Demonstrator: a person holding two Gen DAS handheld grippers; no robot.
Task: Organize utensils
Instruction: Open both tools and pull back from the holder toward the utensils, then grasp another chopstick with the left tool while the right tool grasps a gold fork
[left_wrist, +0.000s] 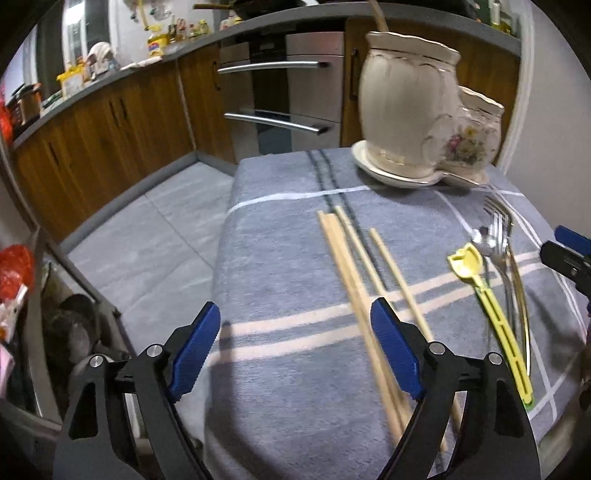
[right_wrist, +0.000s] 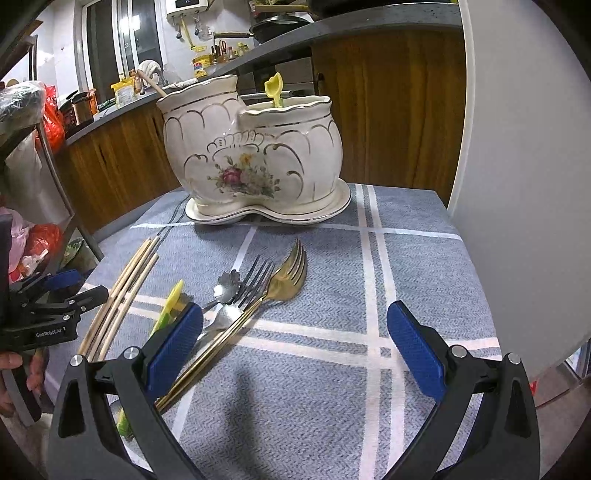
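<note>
A cream floral two-pot ceramic holder (left_wrist: 406, 107) (right_wrist: 251, 155) stands at the far end of the checked blue cloth (right_wrist: 406, 258). Its pots hold a yellow utensil (right_wrist: 274, 90) and a wooden handle (right_wrist: 151, 83). Several wooden chopsticks (left_wrist: 354, 280) (right_wrist: 122, 291) lie on the cloth and run just inside the right finger of my open left gripper (left_wrist: 294, 305), then under it. A yellow plastic spoon (left_wrist: 480, 280), a flower-shaped silver spoon (right_wrist: 227, 282), a silver fork (right_wrist: 255, 277) and a gold fork (right_wrist: 284, 280) lie beside them. My right gripper (right_wrist: 294, 306) is open, its left finger over the fork handles.
The cloth-covered table drops off to grey floor tiles (left_wrist: 155, 236) on the left. Wooden cabinets and an oven with steel handles (left_wrist: 273, 66) stand behind. A rack with bags (right_wrist: 48, 122) is at the left, a white panel (right_wrist: 517, 184) close on the right. A hand (right_wrist: 14, 365) holds the left gripper.
</note>
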